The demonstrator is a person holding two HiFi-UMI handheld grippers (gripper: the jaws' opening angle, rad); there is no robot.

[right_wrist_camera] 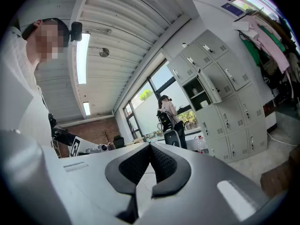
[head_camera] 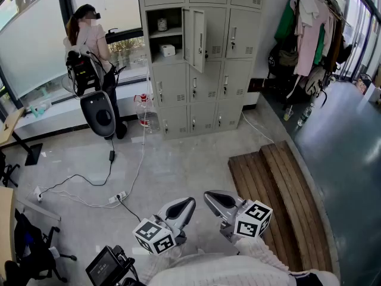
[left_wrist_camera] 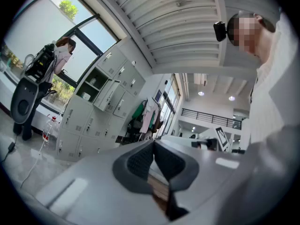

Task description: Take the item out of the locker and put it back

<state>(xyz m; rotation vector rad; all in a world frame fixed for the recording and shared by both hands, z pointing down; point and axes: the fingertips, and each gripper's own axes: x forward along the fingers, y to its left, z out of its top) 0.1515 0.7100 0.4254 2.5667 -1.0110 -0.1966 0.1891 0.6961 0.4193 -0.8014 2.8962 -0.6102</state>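
Both tongs sit at 6 o'clock in the head view, well apart from the target. Left gripper (left_wrist_camera: pixel 153 146): jaws pressed together, nothing between them. Right gripper (right_wrist_camera: pixel 150 148): likewise closed on nothing, pads meeting tip to tip.

Grey locker bank (head_camera: pixel 205 88) stands at 12 o'clock, one compartment with its open door (head_camera: pixel 194 39) swung out to the right. Inside, a white box (head_camera: pixel 167 50) on the lower shelf (head_camera: pixel 159 59) and a small jar (head_camera: pixel 162 24) on the upper shelf (head_camera: pixel 172 32). Which one is the task's item can't be told; the box looks likelier.

The box is probably light card, stiff but crushable, with smooth and maybe slippery sides. Best taken across its two short side faces at mid-height, jaws level, modest squeeze. The jar, if that's the item, is likely rigid and possibly breakable, and being round it could twist in the pads, so grip round the body.

Headroom under the shelf looks tight, so entry should be straight in. Task looks not started: a walk-up is needed and the jaws must open first.

Person (head_camera: pixel 89 37) stands at 10 o'clock, cables (head_camera: pixel 89 180) cross the floor (head_camera: pixel 190 159) at 8 o'clock, wooden step (head_camera: pixel 280 189) at 4 o'clock
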